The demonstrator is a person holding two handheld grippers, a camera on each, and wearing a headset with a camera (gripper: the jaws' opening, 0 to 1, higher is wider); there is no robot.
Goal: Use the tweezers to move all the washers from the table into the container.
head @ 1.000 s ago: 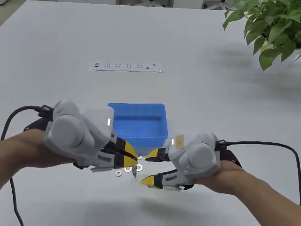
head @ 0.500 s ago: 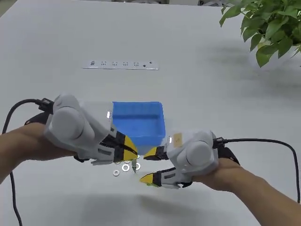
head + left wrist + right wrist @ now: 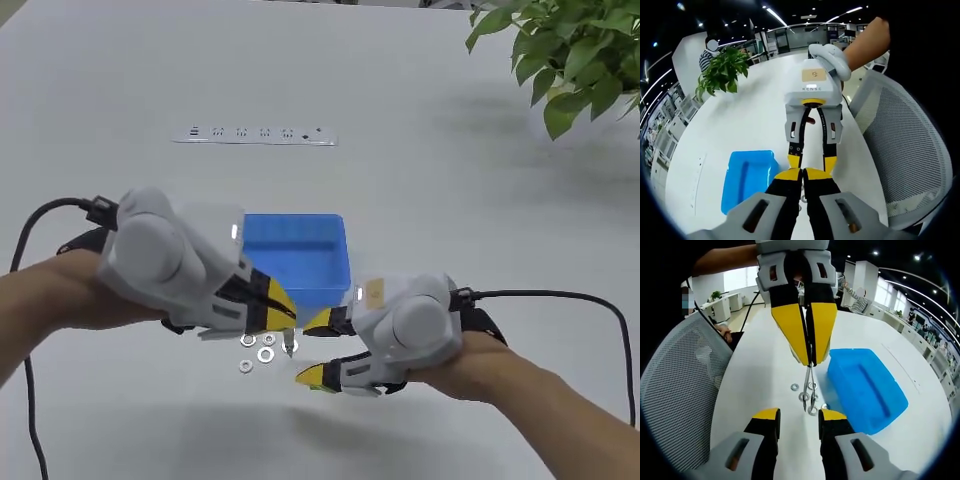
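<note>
The left gripper clenches the tweezers, which hang nearly upright with their tips down among the washers on the counter. The washers lie directly beneath its jaws, just near of the blue container. The right gripper waits alongside, jaws released. Against half a second ago, the tips sit over the same cluster, scarcely shifted.

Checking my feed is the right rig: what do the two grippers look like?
Left gripper and right gripper both have rounded white bodies, black jaws with yellow tips, and a black cable. The right one carries a tan sticker.
</note>
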